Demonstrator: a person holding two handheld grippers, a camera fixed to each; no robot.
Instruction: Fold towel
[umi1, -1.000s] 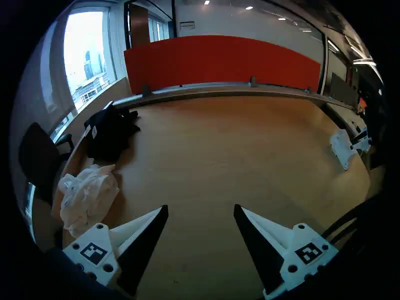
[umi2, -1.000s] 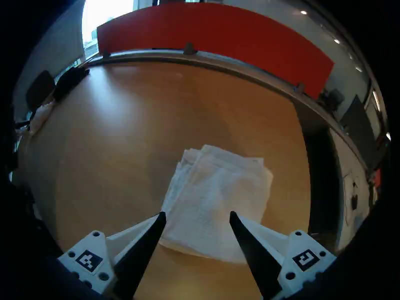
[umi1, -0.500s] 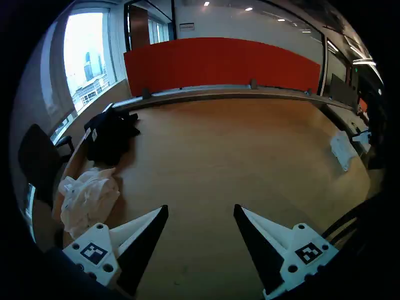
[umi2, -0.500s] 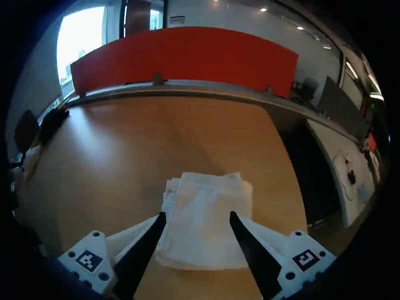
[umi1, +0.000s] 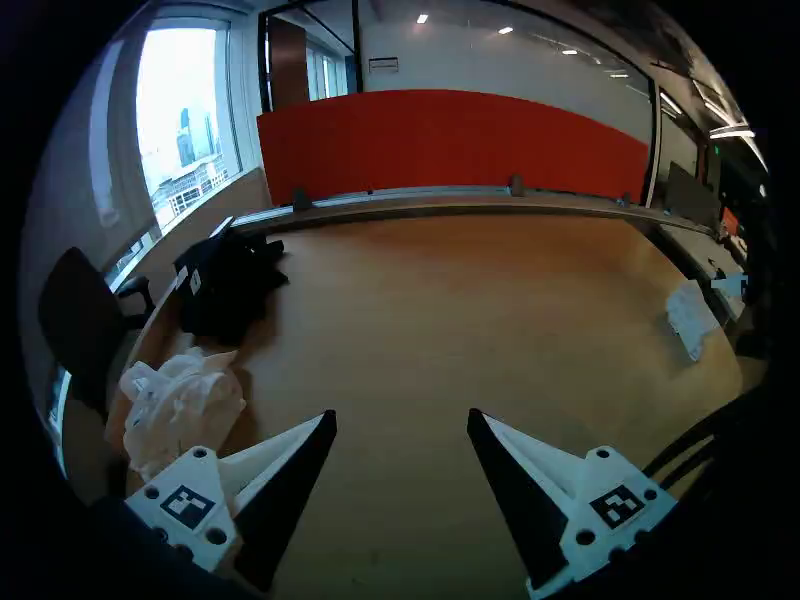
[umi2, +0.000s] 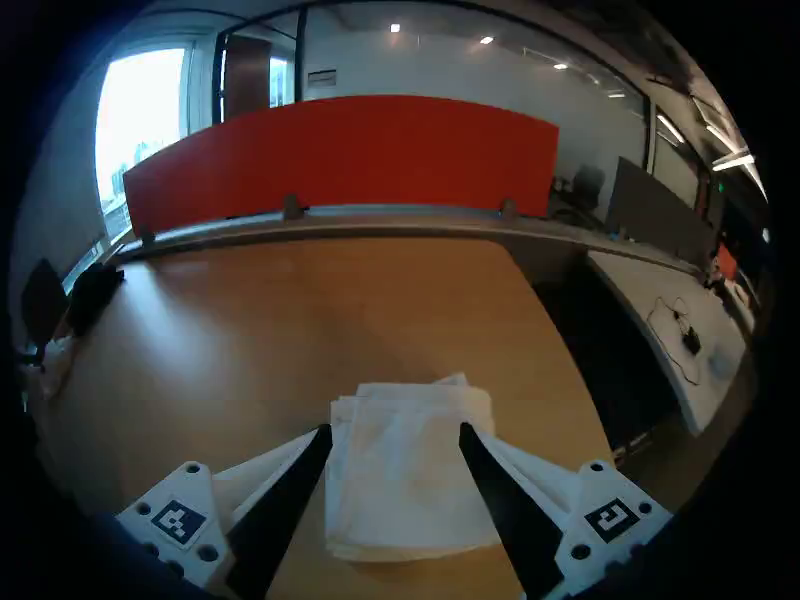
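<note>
Right tool (umi2: 395, 430) spread wide, gripping nothing; folded white towel (umi2: 410, 470) lies flat on the tabletop (umi2: 280, 320), seen between its fingers. Left tool (umi1: 400, 415) likewise spread, empty. Dark bundle (umi1: 225, 280) and crumpled white bundle (umi1: 175, 405) lie at the tabletop's left edge.

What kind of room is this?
Probably an office. A long wooden desk has a red divider along its far edge. A dark office chair stands beside it near a big window. A white desk nearby has cables on it.
</note>
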